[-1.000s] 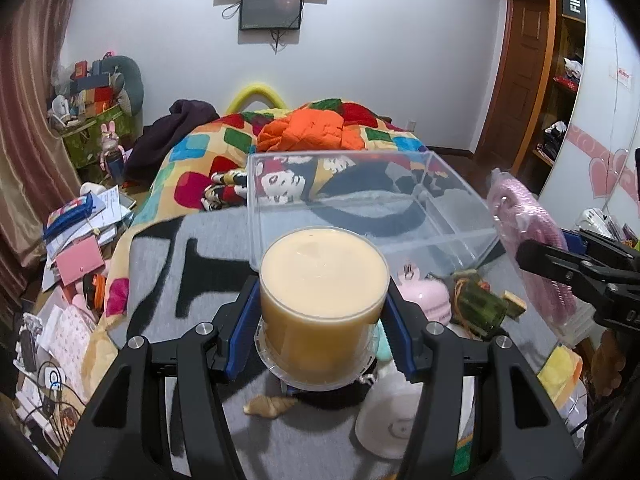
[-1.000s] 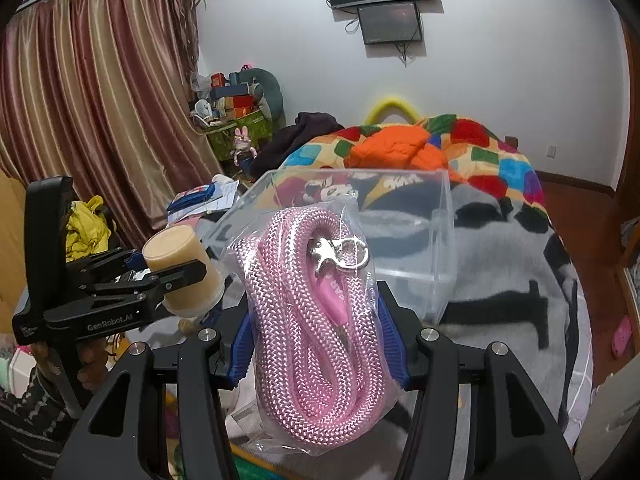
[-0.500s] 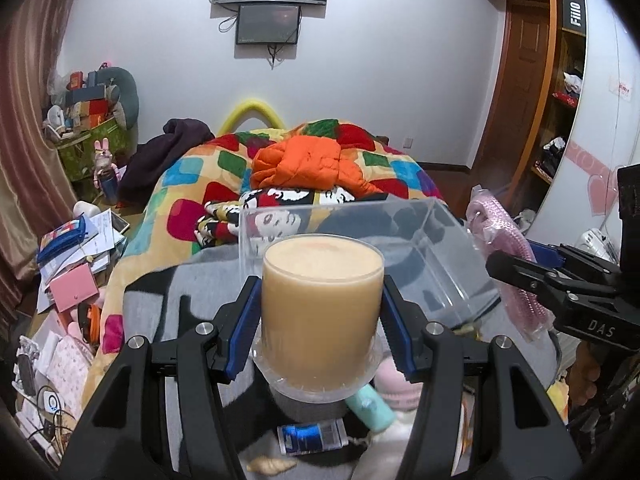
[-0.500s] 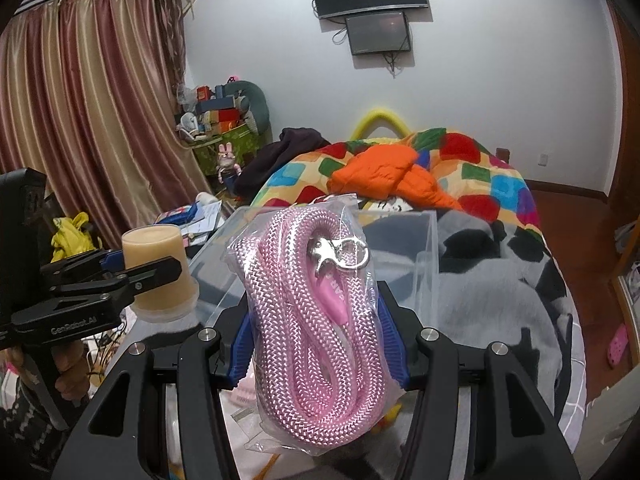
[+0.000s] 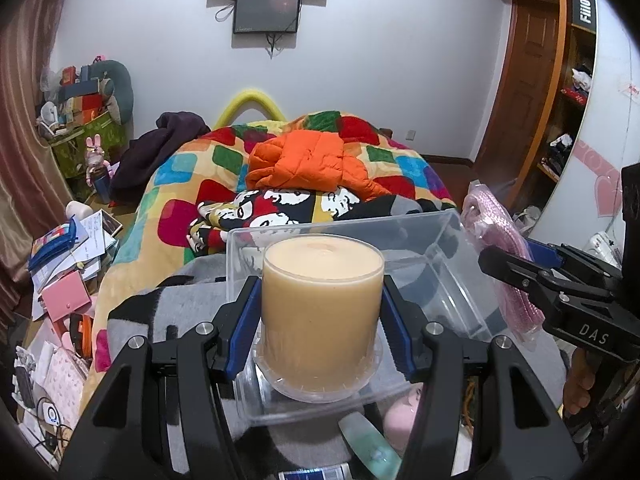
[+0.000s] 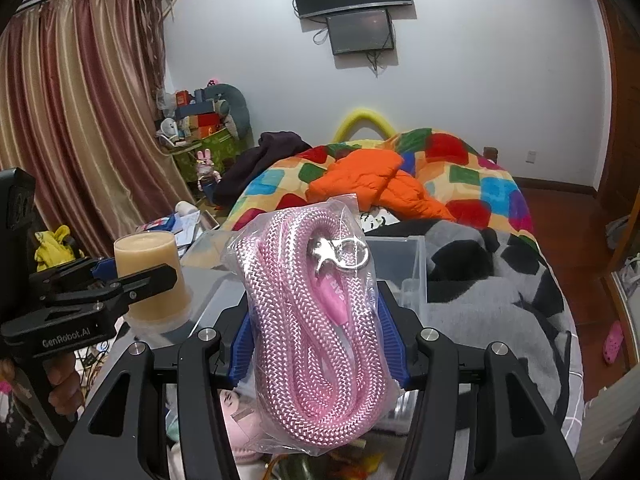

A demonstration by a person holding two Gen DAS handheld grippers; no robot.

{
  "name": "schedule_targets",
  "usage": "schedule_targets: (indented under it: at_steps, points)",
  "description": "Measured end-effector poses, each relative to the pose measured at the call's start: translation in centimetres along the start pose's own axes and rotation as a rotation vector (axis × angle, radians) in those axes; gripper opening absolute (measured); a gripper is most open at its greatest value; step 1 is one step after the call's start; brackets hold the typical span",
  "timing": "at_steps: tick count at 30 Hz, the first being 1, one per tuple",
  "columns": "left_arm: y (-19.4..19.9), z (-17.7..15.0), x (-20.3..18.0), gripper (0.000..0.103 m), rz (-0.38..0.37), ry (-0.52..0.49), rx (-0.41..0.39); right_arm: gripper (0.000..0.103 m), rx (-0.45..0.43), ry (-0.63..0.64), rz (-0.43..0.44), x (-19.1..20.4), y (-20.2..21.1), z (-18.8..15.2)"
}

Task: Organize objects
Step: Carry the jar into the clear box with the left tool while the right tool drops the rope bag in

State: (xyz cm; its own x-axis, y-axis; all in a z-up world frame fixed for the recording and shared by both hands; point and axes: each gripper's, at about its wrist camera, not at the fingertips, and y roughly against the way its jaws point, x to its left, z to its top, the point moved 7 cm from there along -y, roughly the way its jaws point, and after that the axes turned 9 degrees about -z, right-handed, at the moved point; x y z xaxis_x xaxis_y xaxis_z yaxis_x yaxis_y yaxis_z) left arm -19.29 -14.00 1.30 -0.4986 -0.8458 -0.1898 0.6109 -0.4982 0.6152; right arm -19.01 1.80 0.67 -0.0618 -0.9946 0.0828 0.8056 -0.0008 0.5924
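Transport step: the left gripper (image 5: 322, 312) is clamped on a beige candle jar (image 5: 322, 300), the right gripper (image 6: 318, 344) on a bagged pink rope leash (image 6: 308, 320). Both loads hang over the clear plastic bin (image 5: 452, 240), the leash at its 3 o'clock rim; lowering and release probably follow.

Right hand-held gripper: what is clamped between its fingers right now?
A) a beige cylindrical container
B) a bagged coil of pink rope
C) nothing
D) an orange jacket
B: the right hand-held gripper has its blue pads pressed on both sides of the bagged pink rope.
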Motion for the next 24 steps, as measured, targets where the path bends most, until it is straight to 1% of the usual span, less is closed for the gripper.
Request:
schedule_targets:
  at_steps: [6,12,24]
  points:
    - [-2.2,-0.3,0.8,0.057,0.014,0.018,0.044,0.050,0.036,-0.009,-0.010,0.1,-2.7,0.3]
    - [-3.8,-0.5,1.2,0.057,0.016,0.026,0.071,0.050,0.069,0.004,-0.031,0.4,-4.7,0.0]
    - [-6.0,-1.7,1.5,0.057,0.004,0.019,0.133,0.050,0.143,0.056,-0.052,1.2,-7.0,-2.1]
